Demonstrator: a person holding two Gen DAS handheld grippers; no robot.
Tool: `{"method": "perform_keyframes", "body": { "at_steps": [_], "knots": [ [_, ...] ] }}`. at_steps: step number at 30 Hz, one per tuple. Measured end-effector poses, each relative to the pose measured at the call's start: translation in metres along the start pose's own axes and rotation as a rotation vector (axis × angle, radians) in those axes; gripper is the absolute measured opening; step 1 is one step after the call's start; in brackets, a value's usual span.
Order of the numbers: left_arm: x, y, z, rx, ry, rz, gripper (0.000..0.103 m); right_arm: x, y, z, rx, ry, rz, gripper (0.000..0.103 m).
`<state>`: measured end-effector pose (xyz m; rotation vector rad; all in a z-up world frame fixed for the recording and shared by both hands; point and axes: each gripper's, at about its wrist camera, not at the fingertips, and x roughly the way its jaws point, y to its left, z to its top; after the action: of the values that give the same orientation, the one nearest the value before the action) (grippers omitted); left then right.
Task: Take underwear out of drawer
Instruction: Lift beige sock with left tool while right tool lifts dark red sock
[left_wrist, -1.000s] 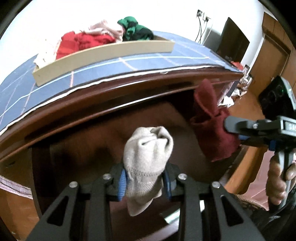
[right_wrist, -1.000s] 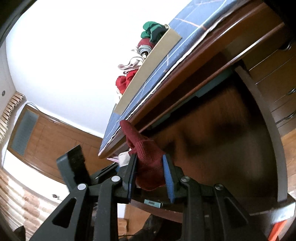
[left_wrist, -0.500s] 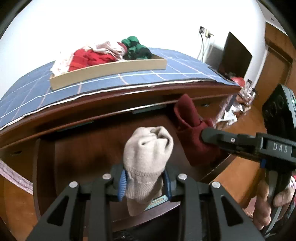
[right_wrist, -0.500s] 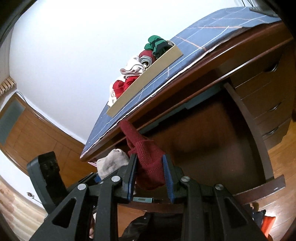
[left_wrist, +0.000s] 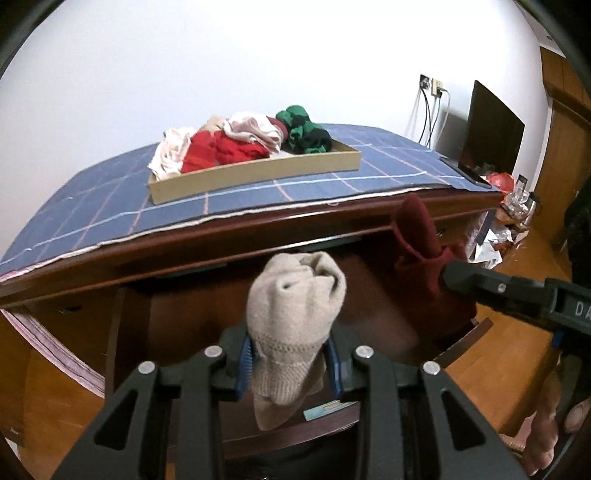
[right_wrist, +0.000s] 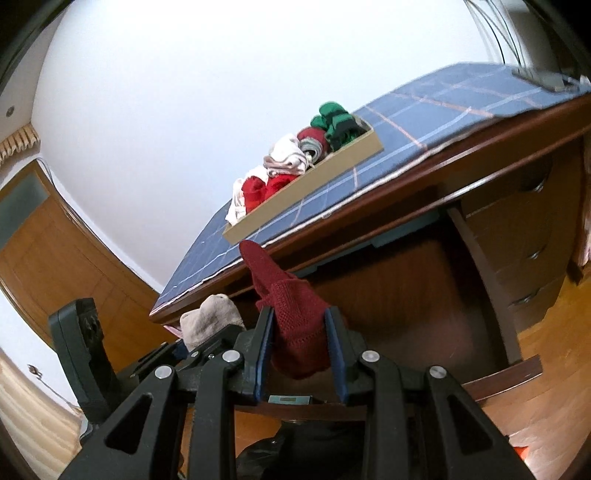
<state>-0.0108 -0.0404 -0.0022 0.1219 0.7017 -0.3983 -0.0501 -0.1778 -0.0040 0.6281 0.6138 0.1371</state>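
Left wrist view, left to right: a blue checked cloth (left_wrist: 110, 199) covers the dark wooden desk (left_wrist: 258, 232); on it lies a shallow cardboard tray (left_wrist: 258, 171) heaped with crumpled white, red and green-and-black garments (left_wrist: 236, 142). Below, the left gripper (left_wrist: 290, 363) has its blue-padded jaws closed to a narrow gap on a beige knitted bundle (left_wrist: 293, 306), soft, ribbed at the cuff and rounded at the top, held above the open drawer (left_wrist: 166, 317). To the right, the right gripper (left_wrist: 454, 275) enters side-on, pinching a dark red knitted bundle (left_wrist: 421, 251) with an upstanding pointed tip; part of a hand (left_wrist: 543, 435) shows below.

Right wrist view: the left gripper's body (right_wrist: 79, 354) at left, the beige bundle (right_wrist: 212, 319) beside it, then the red bundle (right_wrist: 295, 321), its open-stitch weave legible, clamped between the right gripper's (right_wrist: 299, 354) narrowly set jaws. Only here appear the desk's stacked side drawers (right_wrist: 524, 236) with their handles, and the tray's far corner.
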Motion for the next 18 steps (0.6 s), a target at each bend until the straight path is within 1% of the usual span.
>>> {"method": "perform_keyframes", "body": {
  "at_steps": [5,18],
  "knots": [
    [-0.011,0.002,0.001,0.007,-0.036,0.038,0.031,-0.014,0.009,0.0,-0.029,-0.043,-0.017,0.03],
    [-0.034,0.009,0.003,-0.002,-0.091,0.07,0.031,-0.039,0.031,0.0,-0.102,-0.129,-0.04,0.03]
  ]
}}
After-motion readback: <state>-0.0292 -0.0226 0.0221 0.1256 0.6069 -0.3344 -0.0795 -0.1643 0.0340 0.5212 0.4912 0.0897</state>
